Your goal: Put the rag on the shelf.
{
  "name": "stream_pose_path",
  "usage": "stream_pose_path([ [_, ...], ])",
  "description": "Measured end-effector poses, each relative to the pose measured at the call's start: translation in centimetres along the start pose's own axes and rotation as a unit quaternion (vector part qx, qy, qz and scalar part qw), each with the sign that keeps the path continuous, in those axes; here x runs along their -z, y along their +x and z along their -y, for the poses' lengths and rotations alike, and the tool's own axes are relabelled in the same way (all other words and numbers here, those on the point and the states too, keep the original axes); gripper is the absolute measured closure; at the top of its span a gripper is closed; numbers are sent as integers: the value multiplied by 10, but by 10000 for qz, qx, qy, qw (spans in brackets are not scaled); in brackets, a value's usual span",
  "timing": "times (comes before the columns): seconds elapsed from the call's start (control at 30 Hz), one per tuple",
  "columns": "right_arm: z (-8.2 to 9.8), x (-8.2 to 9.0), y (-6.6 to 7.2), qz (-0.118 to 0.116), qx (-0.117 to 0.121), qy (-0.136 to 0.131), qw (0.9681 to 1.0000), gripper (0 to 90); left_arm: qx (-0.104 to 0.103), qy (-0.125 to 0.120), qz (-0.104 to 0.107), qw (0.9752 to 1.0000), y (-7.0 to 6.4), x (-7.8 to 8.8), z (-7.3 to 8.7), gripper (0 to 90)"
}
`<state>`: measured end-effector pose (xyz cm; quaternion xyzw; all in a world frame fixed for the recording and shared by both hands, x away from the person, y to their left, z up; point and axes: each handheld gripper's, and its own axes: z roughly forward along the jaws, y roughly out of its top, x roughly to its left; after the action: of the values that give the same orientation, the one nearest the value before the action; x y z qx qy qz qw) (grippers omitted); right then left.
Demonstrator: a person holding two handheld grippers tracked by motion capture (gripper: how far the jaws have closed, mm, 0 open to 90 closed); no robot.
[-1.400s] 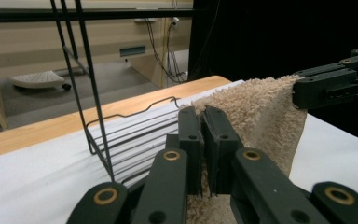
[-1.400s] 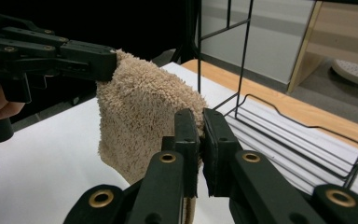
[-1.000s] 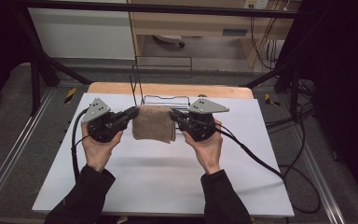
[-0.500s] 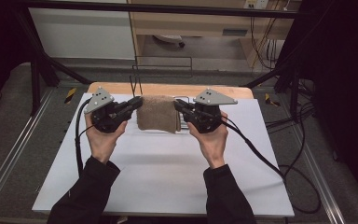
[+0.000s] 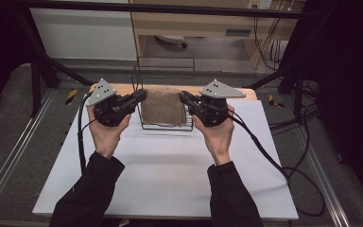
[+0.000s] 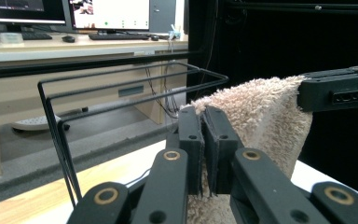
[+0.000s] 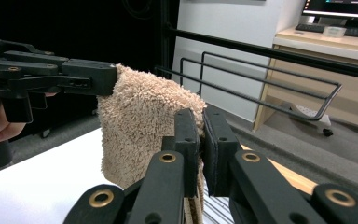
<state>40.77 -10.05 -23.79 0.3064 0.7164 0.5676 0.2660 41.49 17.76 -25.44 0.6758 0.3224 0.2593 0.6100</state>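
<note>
A brown terry towel [image 5: 162, 109] hangs folded between my two grippers, lifted above the white table [image 5: 170, 175]. My left gripper [image 5: 142, 94] is shut on the towel's left top corner [image 6: 261, 109], with the pile bunched between its jaws. My right gripper [image 5: 183, 96] is shut on the right top corner [image 7: 140, 116]. A black wire rack [image 5: 166, 71] stands just behind and under the towel. In the left gripper view, the rack's top bars [image 6: 121, 86] run to the left of the towel. The right gripper view has those bars [image 7: 261, 77] to the towel's right.
The rack's low wire base [image 5: 188, 124] lies on the table beneath the towel's lower edge. A wooden strip [image 5: 246, 92] borders the table's far side. Black cables [image 5: 264, 151] trail off the right side. A desk with monitors [image 6: 107, 11] stands beyond.
Both hands have risen and moved away from me toward the rack, carrying the towel with them. The towel now hangs over the rack's base.
</note>
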Motion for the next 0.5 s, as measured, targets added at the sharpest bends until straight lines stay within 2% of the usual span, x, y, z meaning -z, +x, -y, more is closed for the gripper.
stream_pose_path([
  [0.5,-24,-6,-7,91,25,-251,9996,854,43,-244,-44,9997,10,-6,-26,863],
])
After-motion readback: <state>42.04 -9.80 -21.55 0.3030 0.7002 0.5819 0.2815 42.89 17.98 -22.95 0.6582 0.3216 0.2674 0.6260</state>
